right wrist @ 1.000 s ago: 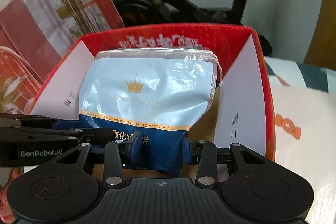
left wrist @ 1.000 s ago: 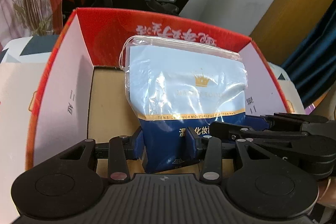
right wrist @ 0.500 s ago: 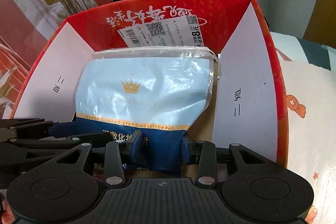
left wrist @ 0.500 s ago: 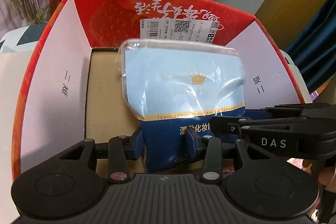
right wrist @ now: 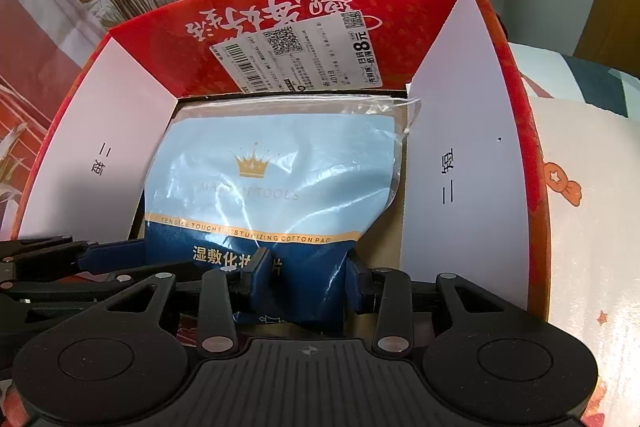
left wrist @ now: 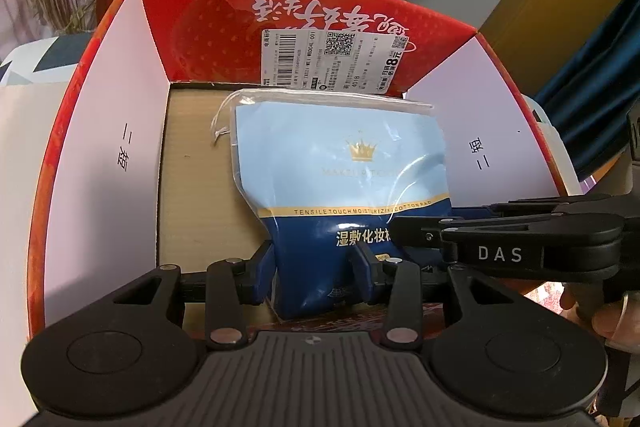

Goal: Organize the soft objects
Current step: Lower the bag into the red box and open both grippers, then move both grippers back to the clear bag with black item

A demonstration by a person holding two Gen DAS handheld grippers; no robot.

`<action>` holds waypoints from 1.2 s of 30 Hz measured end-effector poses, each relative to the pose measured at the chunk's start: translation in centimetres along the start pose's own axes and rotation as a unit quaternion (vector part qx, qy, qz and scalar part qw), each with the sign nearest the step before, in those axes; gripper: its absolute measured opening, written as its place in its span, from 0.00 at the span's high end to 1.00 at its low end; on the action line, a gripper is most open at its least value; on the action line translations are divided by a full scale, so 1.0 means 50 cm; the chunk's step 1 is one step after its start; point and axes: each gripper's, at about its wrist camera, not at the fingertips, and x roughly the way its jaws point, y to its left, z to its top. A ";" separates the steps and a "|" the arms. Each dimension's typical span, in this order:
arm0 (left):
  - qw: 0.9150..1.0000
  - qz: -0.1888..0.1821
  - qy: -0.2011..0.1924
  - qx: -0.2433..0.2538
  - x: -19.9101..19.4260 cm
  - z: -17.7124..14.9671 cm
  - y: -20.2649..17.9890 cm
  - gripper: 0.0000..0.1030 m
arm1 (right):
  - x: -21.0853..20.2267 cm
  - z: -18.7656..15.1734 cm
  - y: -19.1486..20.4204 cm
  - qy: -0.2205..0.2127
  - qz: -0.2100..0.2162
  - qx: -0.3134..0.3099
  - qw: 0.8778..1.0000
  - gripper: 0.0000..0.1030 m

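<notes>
My left gripper (left wrist: pixel 314 273): pinching the glossy blue plastic cotton-pad pouch (left wrist: pixel 340 179), near edge hidden.
My right gripper (right wrist: pixel 308 277): clamped likewise.
Red cardboard box (left wrist: pixel 200 23): near wall cut off.

Red cardboard box (left wrist: pixel 208 23) w/ white inner side flaps sits on a white printed sheet (right wrist: pixel 580 227), prob. a bed, w/ orange cartoon motifs and dark geometric patches. Box floor is plain brown cardboard (left wrist: pixel 200 187); a blue cotton pad bag (left wrist: pixel 340 167) lies in it.
</notes>
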 end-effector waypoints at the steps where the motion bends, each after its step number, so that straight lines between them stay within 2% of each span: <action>1: 1.000 0.003 -0.001 0.000 0.001 0.002 -0.002 0.58 | -0.001 -0.002 -0.003 0.000 -0.002 0.001 1.000 0.66; 5: 0.999 0.026 -0.021 0.012 -0.012 0.007 -0.009 0.57 | -0.005 0.000 -0.003 -0.006 -0.013 -0.003 1.000 0.63; 8: 0.998 0.043 -0.048 0.024 -0.039 0.005 -0.017 0.57 | -0.021 -0.004 0.010 -0.026 -0.022 -0.025 0.999 0.60; 13: 0.989 0.087 -0.100 0.067 -0.097 0.000 -0.042 0.54 | -0.067 -0.021 0.030 -0.064 -0.029 -0.063 0.996 0.50; 15: 0.986 0.097 -0.118 0.072 -0.122 -0.006 -0.048 0.46 | -0.092 -0.032 0.042 -0.084 -0.027 -0.083 0.993 0.46; 17: 0.983 0.101 -0.137 0.076 -0.152 -0.019 -0.050 0.42 | -0.119 -0.046 0.052 -0.106 -0.028 -0.098 0.989 0.40; 19: 0.980 0.100 -0.155 0.078 -0.186 -0.040 -0.055 0.32 | -0.150 -0.065 0.055 -0.132 -0.019 -0.108 0.985 0.29; 21: 0.976 0.099 -0.178 0.076 -0.211 -0.061 -0.062 0.12 | -0.180 -0.084 0.054 -0.160 -0.010 -0.114 0.980 0.23; 22: 0.972 0.105 -0.194 0.076 -0.226 -0.076 -0.066 0.08 | -0.193 -0.095 0.055 -0.174 -0.007 -0.117 0.978 0.21; 29: 0.954 0.128 -0.259 0.085 -0.293 -0.165 -0.090 0.02 | -0.272 -0.182 0.044 -0.243 0.019 -0.119 0.963 0.03; 33: 0.952 0.123 -0.273 0.069 -0.315 -0.222 -0.094 0.00 | -0.306 -0.239 0.024 -0.278 0.039 -0.097 0.955 0.00; 36: 0.952 0.122 -0.273 0.060 -0.319 -0.267 -0.099 0.00 | -0.313 -0.278 0.009 -0.280 0.047 -0.076 0.956 0.00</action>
